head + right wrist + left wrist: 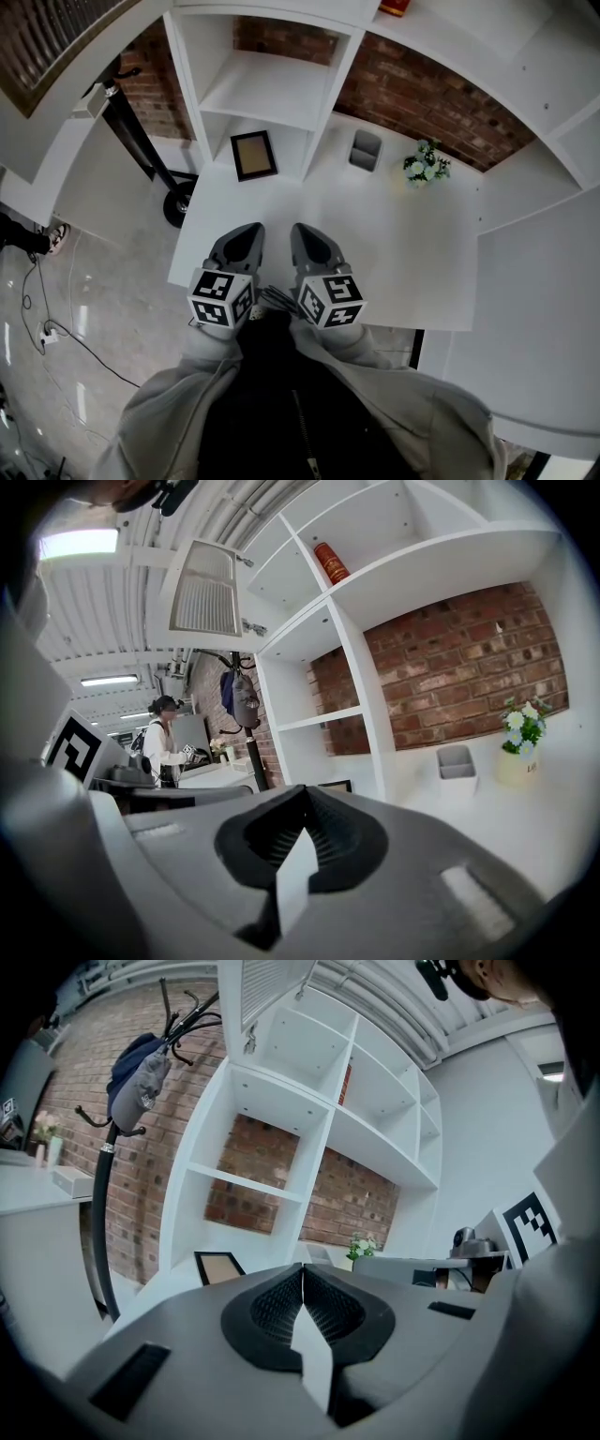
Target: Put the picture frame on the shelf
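Left tongs and right tongs hang side by side at the near edge of the desk, both pressed shut on nothing, seemingly at rest. One picture frame lies flat well ahead of the left tongs, inside the lowest bay of the shelf, so it may already sit where wanted. One grey holder and one flower pot stand ahead of the right tongs.

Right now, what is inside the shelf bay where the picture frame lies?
Only the picture frame, flat on the white desk; brick wall shows behind it. In the head view the shelf board above covers the bay's back.
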Tool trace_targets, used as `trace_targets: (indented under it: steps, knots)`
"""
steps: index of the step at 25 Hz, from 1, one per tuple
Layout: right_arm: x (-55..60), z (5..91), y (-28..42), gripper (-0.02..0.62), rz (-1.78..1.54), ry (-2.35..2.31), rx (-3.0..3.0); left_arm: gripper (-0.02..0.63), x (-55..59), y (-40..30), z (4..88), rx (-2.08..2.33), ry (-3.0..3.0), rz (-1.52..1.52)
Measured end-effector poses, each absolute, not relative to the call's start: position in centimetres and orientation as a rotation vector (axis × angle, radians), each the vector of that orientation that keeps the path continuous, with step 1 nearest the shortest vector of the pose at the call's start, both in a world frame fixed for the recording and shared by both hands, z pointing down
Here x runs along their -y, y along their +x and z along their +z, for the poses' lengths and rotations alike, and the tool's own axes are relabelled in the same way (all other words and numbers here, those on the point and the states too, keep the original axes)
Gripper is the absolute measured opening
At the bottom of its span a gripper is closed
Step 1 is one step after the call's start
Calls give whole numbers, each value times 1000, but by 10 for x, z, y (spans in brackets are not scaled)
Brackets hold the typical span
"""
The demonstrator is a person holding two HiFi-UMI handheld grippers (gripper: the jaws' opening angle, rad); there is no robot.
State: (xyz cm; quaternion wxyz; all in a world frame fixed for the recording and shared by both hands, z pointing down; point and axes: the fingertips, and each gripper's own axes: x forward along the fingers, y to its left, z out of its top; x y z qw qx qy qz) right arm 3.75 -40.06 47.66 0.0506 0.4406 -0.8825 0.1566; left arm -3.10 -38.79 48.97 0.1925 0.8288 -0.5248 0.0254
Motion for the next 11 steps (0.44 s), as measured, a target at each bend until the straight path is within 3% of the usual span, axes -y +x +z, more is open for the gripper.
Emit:
trace_targets:
  steps: [11]
  knots:
    - [395,480,31,-2,486,1320,2686,5,384,-33,492,1459,2316,74]
